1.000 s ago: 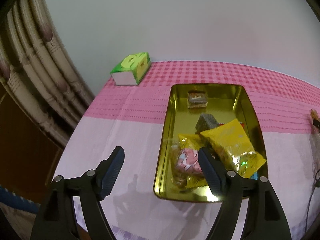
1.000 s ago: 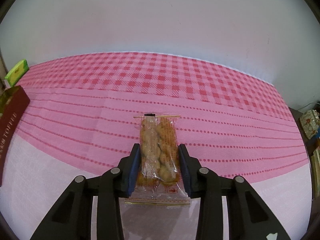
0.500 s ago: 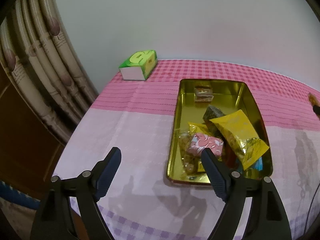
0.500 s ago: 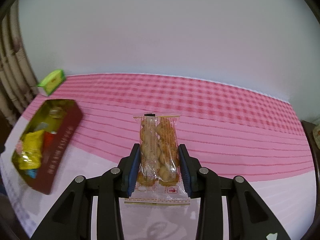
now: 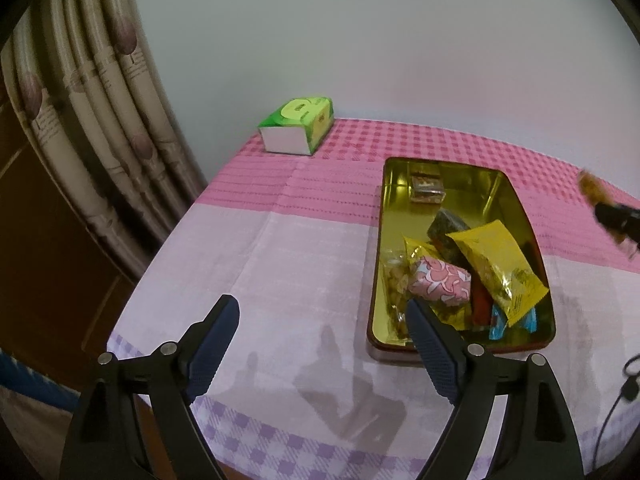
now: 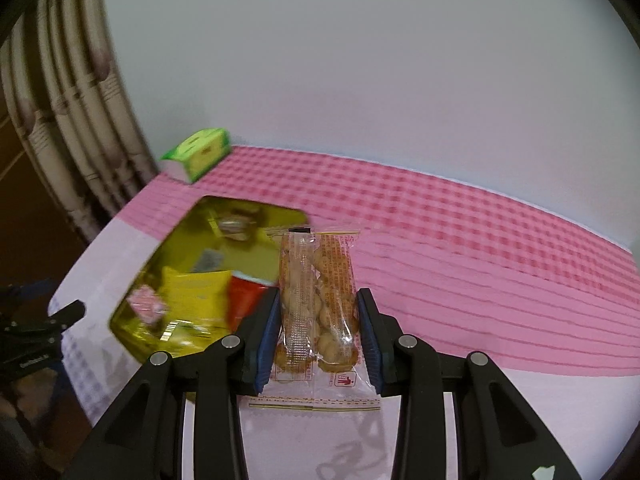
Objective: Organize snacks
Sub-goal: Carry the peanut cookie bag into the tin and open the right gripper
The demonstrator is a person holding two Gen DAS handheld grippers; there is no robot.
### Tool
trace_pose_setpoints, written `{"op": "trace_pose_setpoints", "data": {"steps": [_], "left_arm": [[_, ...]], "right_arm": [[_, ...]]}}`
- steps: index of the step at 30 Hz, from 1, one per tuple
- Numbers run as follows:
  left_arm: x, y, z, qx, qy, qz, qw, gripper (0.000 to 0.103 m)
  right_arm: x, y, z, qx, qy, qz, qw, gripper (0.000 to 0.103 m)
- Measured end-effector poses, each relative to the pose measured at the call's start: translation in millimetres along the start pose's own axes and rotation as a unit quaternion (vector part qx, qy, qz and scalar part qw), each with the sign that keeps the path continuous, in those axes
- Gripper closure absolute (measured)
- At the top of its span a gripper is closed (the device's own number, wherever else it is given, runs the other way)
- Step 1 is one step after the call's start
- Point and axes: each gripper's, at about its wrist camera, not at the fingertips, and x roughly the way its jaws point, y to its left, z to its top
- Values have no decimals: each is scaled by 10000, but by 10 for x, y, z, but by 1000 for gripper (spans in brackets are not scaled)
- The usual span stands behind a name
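A gold tin tray [image 5: 516,196] with a dark red outside lies on the pink tablecloth and holds several snack packs: a yellow bag [image 5: 496,268], a pink pack [image 5: 440,282] and others. My left gripper [image 5: 320,324] is open and empty, above the cloth just left of the tray's near end. My right gripper [image 6: 318,312] is shut on a clear packet of biscuits [image 6: 318,300], held upright in the air just right of the tray [image 6: 176,228]. That gripper and packet show blurred at the right edge of the left wrist view [image 5: 608,208].
A green tissue box [image 5: 298,124] stands at the far left corner of the table, by a patterned curtain [image 5: 88,92]. A white wall runs behind the table. The table's left and near edges drop off close to my left gripper. A dark cable [image 5: 628,380] hangs at the right.
My right gripper has swung left with the biscuit packet, so the tray is now just beside it. My left gripper has drawn back and up from the tray, still open.
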Motion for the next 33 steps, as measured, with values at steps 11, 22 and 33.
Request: {"op": "trace_pose_setpoints", "data": {"steps": [11,22,33], "left_arm": [[35,95,12,-203,76,18,9998,17],[58,158,19,-360,134,-33,9993,17],[73,195,24,-440,162,-22,9989,17]], "right_arm": [[278,589,-35,-286,237,258,9990,69],[569,803,-124,-76,559,204,9982,69],[690,1044,-151,246,630,229,9974,67]]}}
